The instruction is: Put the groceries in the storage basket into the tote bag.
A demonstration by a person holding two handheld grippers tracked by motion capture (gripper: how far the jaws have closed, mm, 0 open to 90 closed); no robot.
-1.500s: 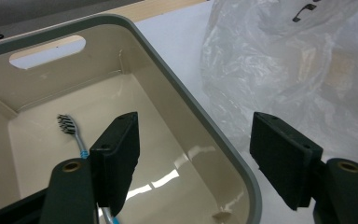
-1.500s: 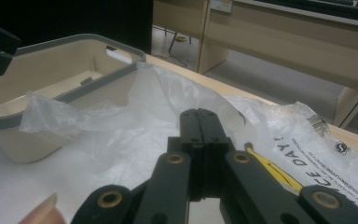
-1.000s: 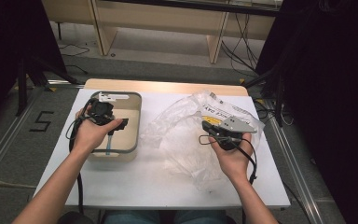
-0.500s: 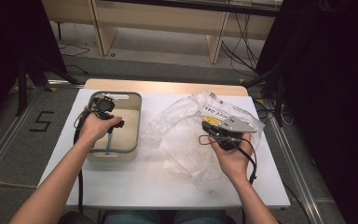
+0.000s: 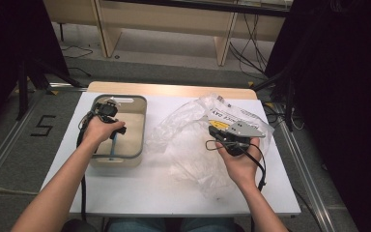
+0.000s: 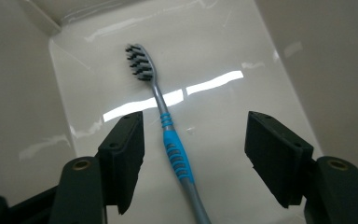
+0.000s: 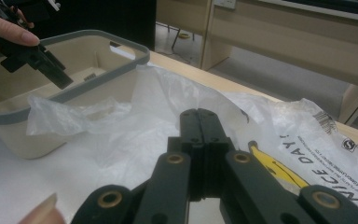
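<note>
While the right hand-held gripper point(image 7: 200, 140) rests pressed together, the spread left hand-held gripper point(image 6: 193, 154) straddles the toothbrush point(image 6: 168, 140), whose handle runs lengthwise between its jaws.

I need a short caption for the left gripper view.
Open left gripper above a blue-grey toothbrush lying in a beige bin.

Lab: black curtains point(image 5: 328, 72), floor cables point(image 5: 251, 43).

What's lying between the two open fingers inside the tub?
A blue-and-grey toothbrush, lying untouched on the tub's floor, seen in the left gripper view.
</note>
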